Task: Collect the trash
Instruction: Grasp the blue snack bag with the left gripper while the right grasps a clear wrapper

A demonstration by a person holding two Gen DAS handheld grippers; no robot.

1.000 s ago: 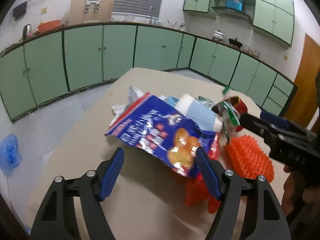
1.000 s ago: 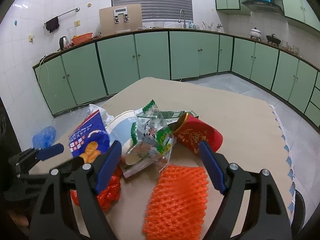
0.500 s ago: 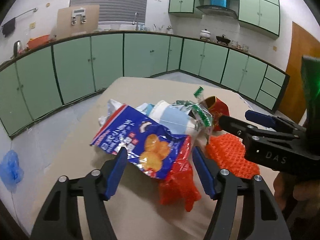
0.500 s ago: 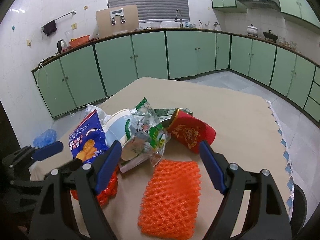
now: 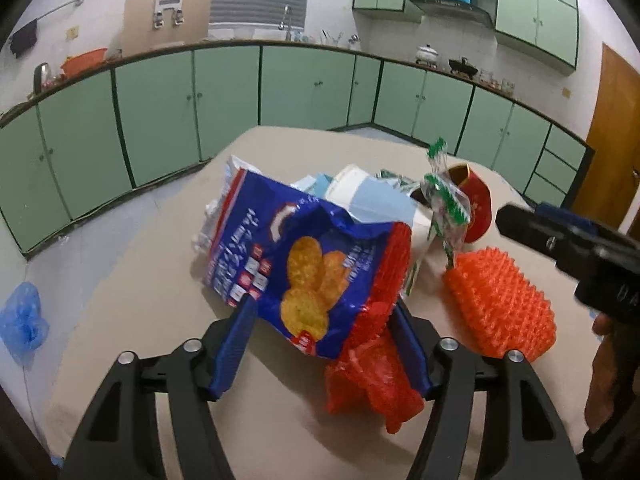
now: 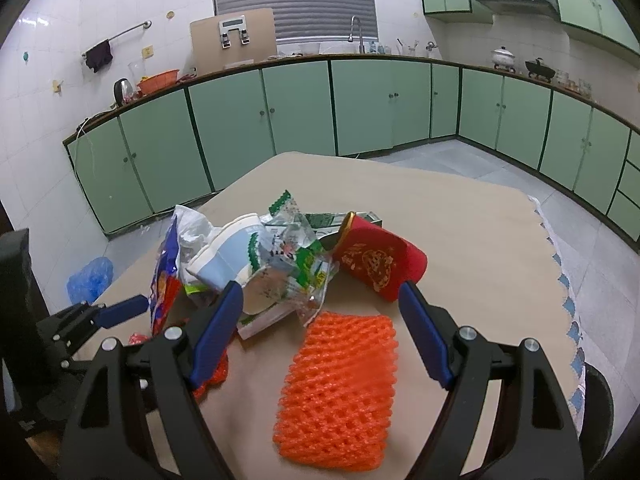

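A trash pile sits on the beige table [image 6: 460,240]: a blue cracker bag [image 5: 296,256], a red mesh net [image 5: 376,344], a white and blue paper cup [image 6: 224,252], a green and clear wrapper [image 6: 288,268], a red paper cup [image 6: 380,260] and an orange foam net [image 6: 340,384]. My left gripper [image 5: 324,316] is open, its fingers on either side of the cracker bag's near end and the red net. My right gripper [image 6: 320,304] is open above the orange foam net, which also shows in the left wrist view [image 5: 500,304].
Green cabinets [image 6: 296,112] line the kitchen walls. A blue plastic bag [image 5: 20,320] lies on the floor to the left of the table. The table's right edge has a scalloped mat border [image 6: 568,304]. A dark stool [image 6: 596,408] stands at the right.
My left gripper has moved forward, so the cracker bag and red net now lie between its fingers. My right gripper has drawn back slightly over the orange foam net.
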